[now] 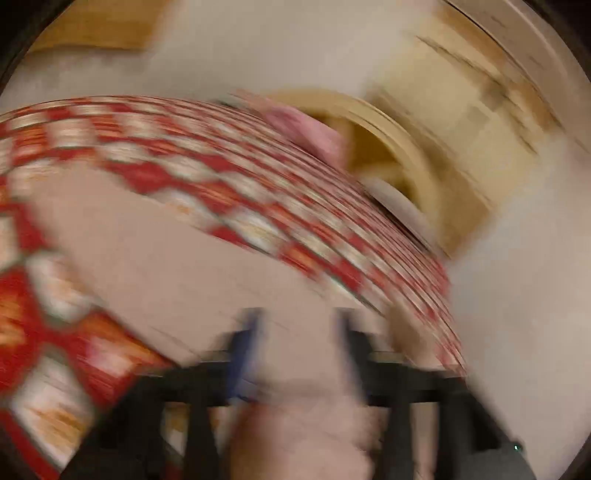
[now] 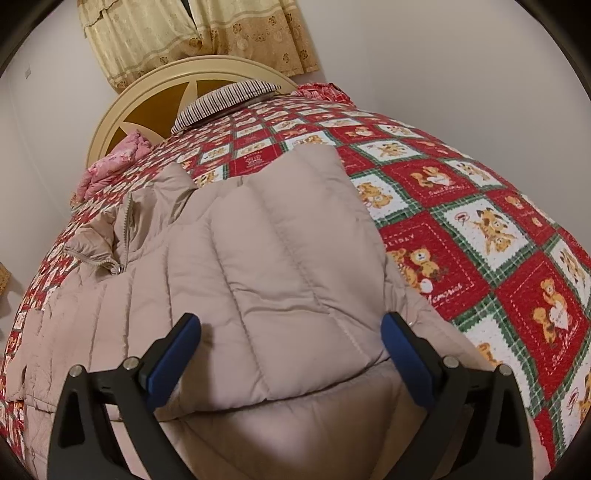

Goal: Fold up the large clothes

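Note:
A beige quilted puffer jacket [image 2: 258,266] lies spread on the bed, one part folded over the body, zipper and collar [image 2: 122,236] to the left. My right gripper [image 2: 291,354] is open just above the jacket's near part, its blue pads [image 2: 173,362] wide apart and empty. The left wrist view is heavily blurred by motion. My left gripper [image 1: 299,350] shows two fingers apart with beige jacket fabric [image 1: 177,266] between and in front of them; I cannot tell whether it holds anything.
The bed has a red, white and green teddy-bear quilt [image 2: 480,229]. A striped pillow [image 2: 225,99] and pink bedding [image 2: 114,162] lie by the round cream headboard [image 2: 147,96]. Yellow curtains [image 2: 192,33] hang behind. White walls flank the bed.

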`<state>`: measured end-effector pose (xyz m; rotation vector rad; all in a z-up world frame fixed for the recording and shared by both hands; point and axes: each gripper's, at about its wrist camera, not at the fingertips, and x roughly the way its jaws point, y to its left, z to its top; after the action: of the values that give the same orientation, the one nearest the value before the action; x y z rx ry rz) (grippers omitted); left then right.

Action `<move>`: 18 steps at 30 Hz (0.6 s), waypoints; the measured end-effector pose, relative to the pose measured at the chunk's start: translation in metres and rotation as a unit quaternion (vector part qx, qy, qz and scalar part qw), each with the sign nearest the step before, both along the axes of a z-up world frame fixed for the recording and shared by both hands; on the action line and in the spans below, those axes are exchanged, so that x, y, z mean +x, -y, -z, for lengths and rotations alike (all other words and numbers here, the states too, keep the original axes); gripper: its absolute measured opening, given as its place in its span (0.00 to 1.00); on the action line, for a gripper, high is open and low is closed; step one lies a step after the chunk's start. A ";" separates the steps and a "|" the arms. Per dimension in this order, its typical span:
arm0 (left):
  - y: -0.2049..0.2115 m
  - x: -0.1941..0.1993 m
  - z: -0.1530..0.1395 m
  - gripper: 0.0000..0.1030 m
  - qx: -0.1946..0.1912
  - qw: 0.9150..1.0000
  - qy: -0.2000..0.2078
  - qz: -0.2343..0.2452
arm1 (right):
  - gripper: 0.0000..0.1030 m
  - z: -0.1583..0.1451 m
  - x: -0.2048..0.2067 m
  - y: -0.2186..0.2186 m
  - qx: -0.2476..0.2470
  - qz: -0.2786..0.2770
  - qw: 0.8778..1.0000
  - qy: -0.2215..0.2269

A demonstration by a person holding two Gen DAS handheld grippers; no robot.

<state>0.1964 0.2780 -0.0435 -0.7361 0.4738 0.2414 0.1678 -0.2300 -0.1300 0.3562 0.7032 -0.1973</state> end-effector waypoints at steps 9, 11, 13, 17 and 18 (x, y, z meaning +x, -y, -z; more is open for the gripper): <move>-0.142 -0.024 0.070 0.79 -0.123 0.951 -0.138 -0.248 | 0.98 0.001 0.002 -0.001 -0.012 0.002 1.000 -0.010; -0.153 -0.015 0.076 0.79 -0.130 0.944 -0.147 -0.266 | 0.98 0.001 0.002 -0.002 -0.015 0.002 1.000 -0.012; -0.145 -0.010 0.067 0.80 -0.109 0.946 -0.131 -0.274 | 0.98 0.001 0.003 -0.002 -0.016 0.003 1.000 -0.013; -0.146 0.014 0.081 0.34 -0.120 0.965 -0.111 -0.205 | 0.98 0.001 0.004 -0.003 -0.020 0.003 1.000 -0.017; -0.144 0.013 0.081 0.28 -0.110 0.966 -0.111 -0.207 | 0.98 0.001 0.003 -0.003 -0.020 0.003 1.000 -0.017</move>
<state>0.2094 0.4220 -0.1248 -1.0306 0.5627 0.6759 0.1713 -0.2272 -0.1314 0.3176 0.7306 -0.2236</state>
